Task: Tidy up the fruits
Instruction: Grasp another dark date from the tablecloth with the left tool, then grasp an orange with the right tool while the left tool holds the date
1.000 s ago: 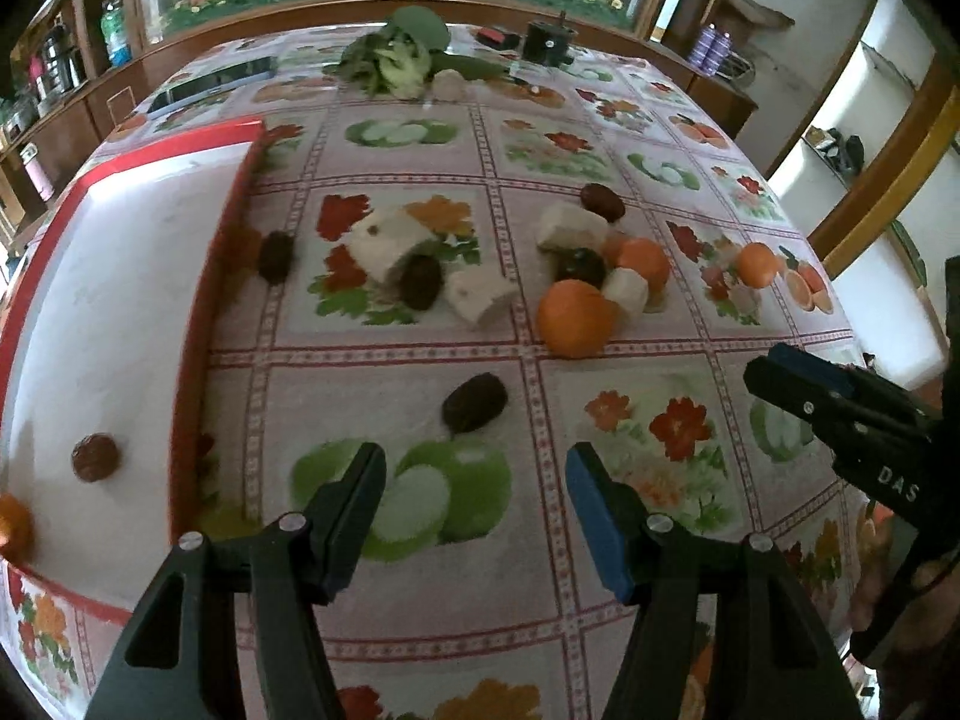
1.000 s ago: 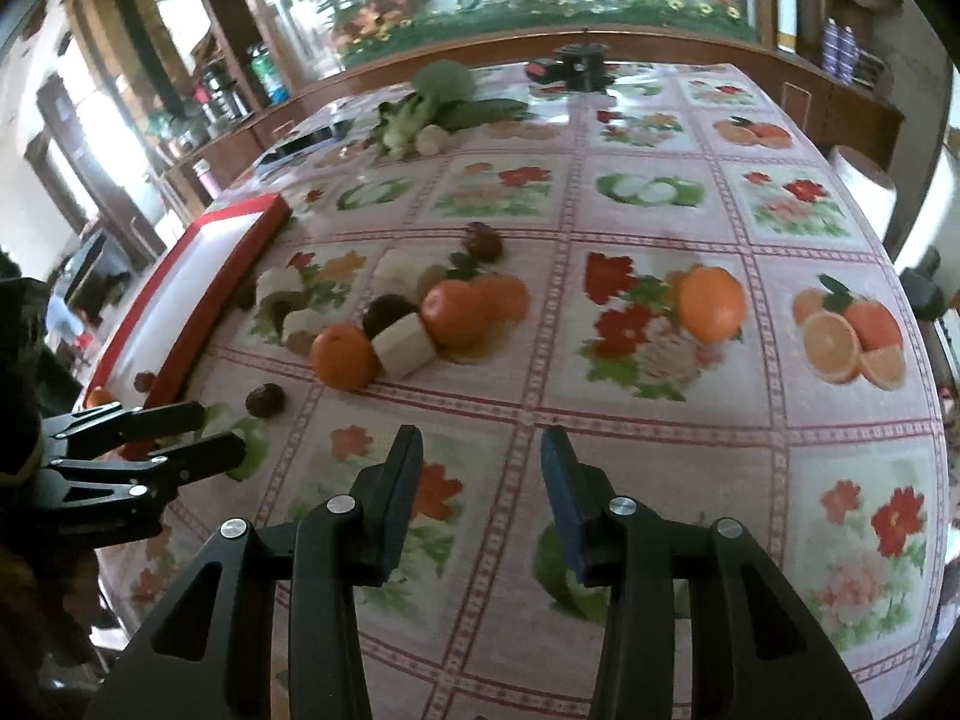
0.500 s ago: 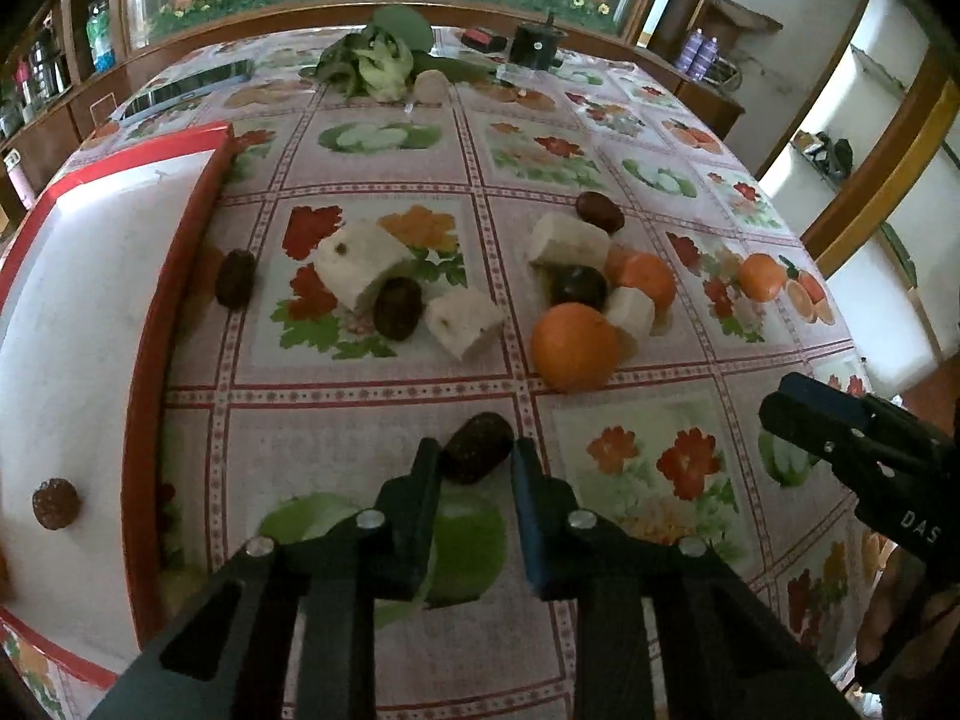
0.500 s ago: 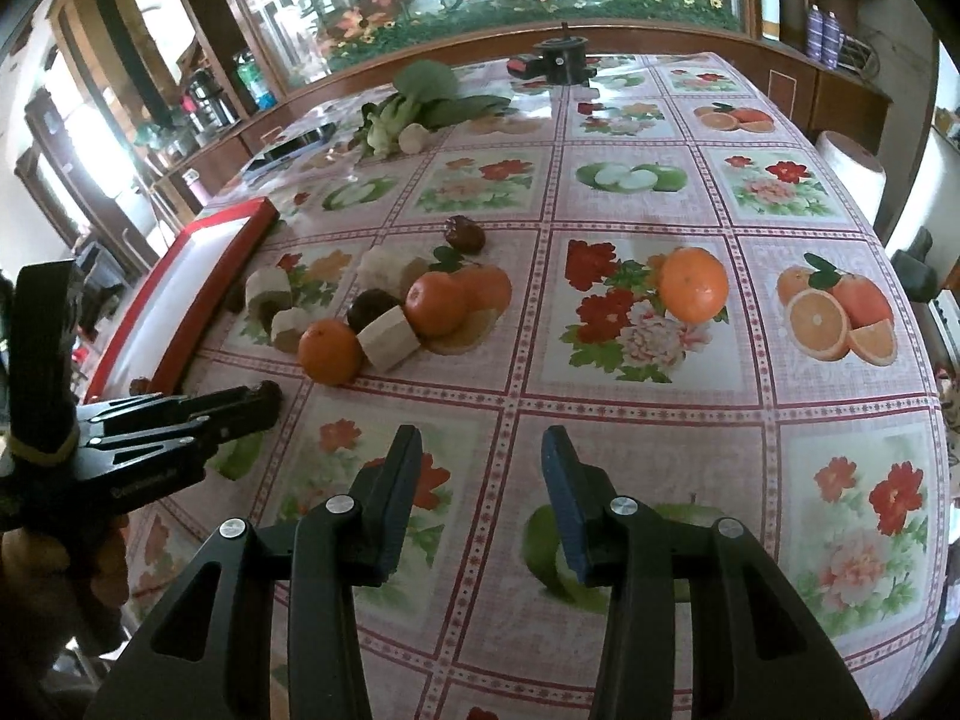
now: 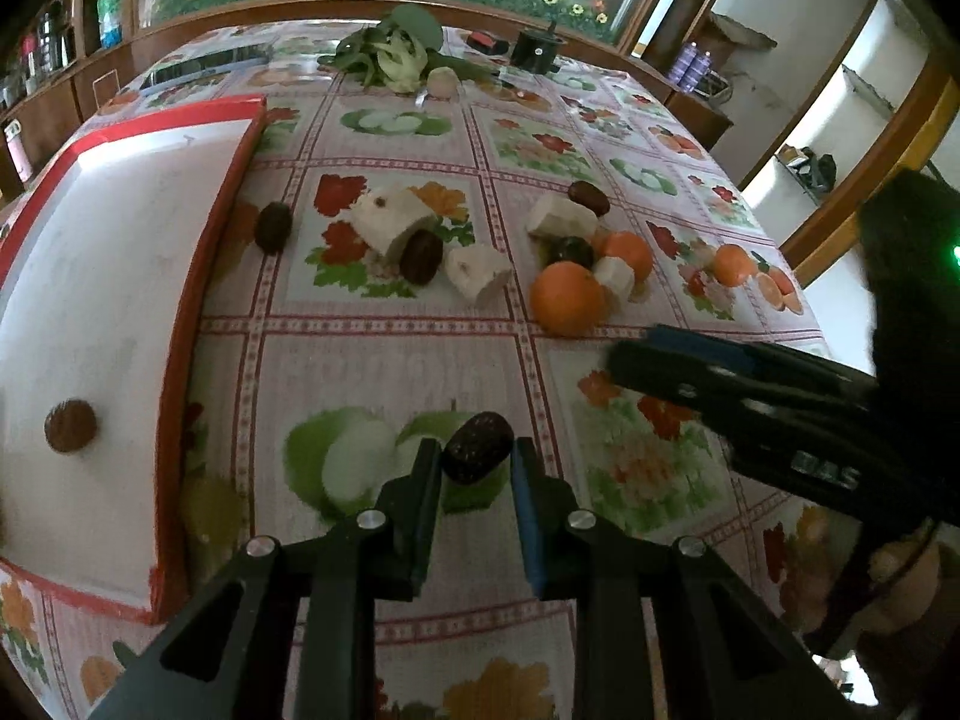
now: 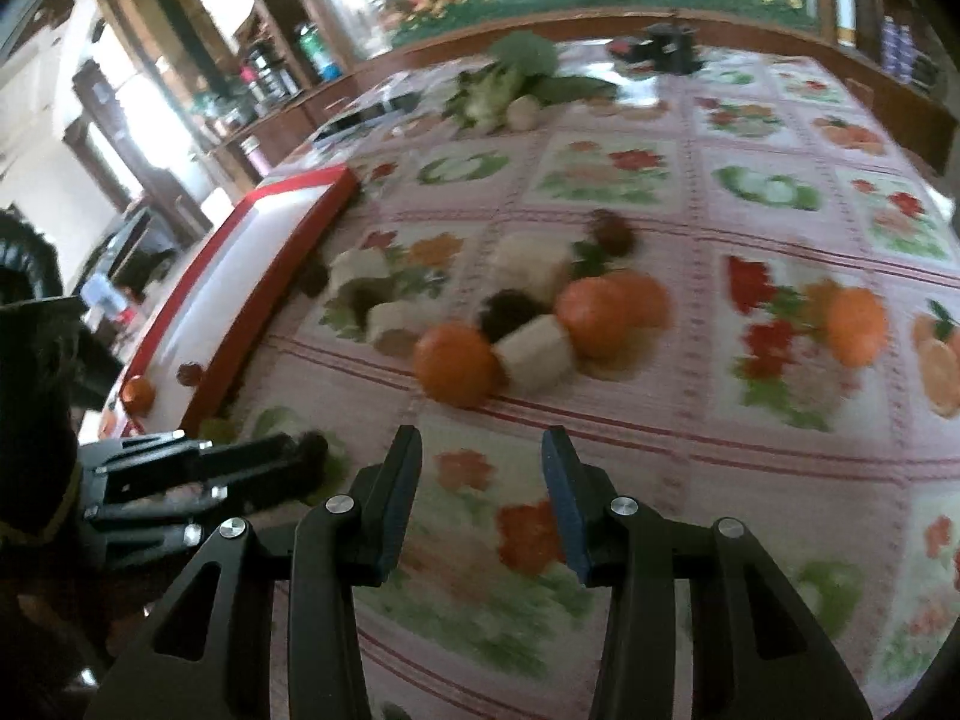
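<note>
My left gripper (image 5: 477, 462) is shut on a dark brown date (image 5: 477, 447) just above the flowered tablecloth. Beyond it lie oranges (image 5: 567, 299), white fruit chunks (image 5: 390, 219) and more dates (image 5: 422, 256). On the left stands a red-rimmed white tray (image 5: 228, 192) holding one date (image 5: 71, 425). My right gripper (image 6: 480, 456) is open with nothing between its fingers, just short of the nearest orange (image 6: 456, 363). It also shows in the left wrist view as the right gripper (image 5: 648, 354). The left gripper (image 6: 300, 450) appears low on the left of the blurred right wrist view.
Leafy greens (image 5: 390, 54) and a black device (image 5: 537, 51) sit at the table's far end. A lone orange (image 6: 855, 324) lies to the right. An orange (image 6: 137, 391) rests in the tray's near corner. A wooden rail edges the table, with shelves behind it.
The left gripper's jaws closed around the date and stayed shut on it. The right gripper moved forward and left toward the fruit pile, still open.
</note>
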Demonstrator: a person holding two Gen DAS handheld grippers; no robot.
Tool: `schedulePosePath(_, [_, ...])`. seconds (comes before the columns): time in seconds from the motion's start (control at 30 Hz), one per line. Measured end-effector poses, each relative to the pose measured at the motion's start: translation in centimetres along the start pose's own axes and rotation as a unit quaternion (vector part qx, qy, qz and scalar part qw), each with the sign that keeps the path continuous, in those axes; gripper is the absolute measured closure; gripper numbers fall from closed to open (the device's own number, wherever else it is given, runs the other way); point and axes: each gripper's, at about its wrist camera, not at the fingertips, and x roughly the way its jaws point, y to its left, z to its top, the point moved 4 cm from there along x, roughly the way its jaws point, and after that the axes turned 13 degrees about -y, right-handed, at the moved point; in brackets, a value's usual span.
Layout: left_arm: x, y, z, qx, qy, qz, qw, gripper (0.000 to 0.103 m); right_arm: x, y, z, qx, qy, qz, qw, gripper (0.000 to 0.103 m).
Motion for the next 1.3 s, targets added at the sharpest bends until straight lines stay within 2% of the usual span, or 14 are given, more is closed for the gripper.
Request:
schedulePosePath(0.13, [-0.5, 0.3, -0.4, -0.005, 0.002, -0.006, 1.0, 0.077, 1.9, 1.1, 0.2, -0.006, 0.011, 0.004, 1.0, 0.062])
schedulePosePath(0.43, [-1.1, 1.2, -0.9, -0.023, 0.006, -0.017, 0.9996, 0.077, 4.1, 1.6, 1.4, -0.047, 0.004, -0.036, 0.998, 0.06])
schedulePosePath(0.57, [-1.2, 1.5, -1.0, -0.027, 0.007, -0.02, 0.9994, 0.077, 4.4, 1.8, 1.5, -0.068, -0.001, -0.052, 0.996, 0.067])
schedulePosePath(0.8, [-1.3, 1.5, -1.1, -0.026, 0.008, -0.032, 0.9991, 0.077, 2.0, 1.3, 0.9, -0.054, -0.01, -0.05, 0.997, 0.067])
schedulePosePath(1.1, [-0.7, 0.2, -1.3, -0.017, 0.021, -0.053, 0.9983, 0.077, -2.1, -0.3, -0.9, -0.04, -0.026, -0.07, 0.996, 0.067])
schedulePosePath(1.3, [-0.8, -0.8, -0.8, -0.006, 0.017, -0.066, 0.9976, 0.077, -2.7, -0.7, -1.8, -0.027, -0.02, -0.079, 0.996, 0.067])
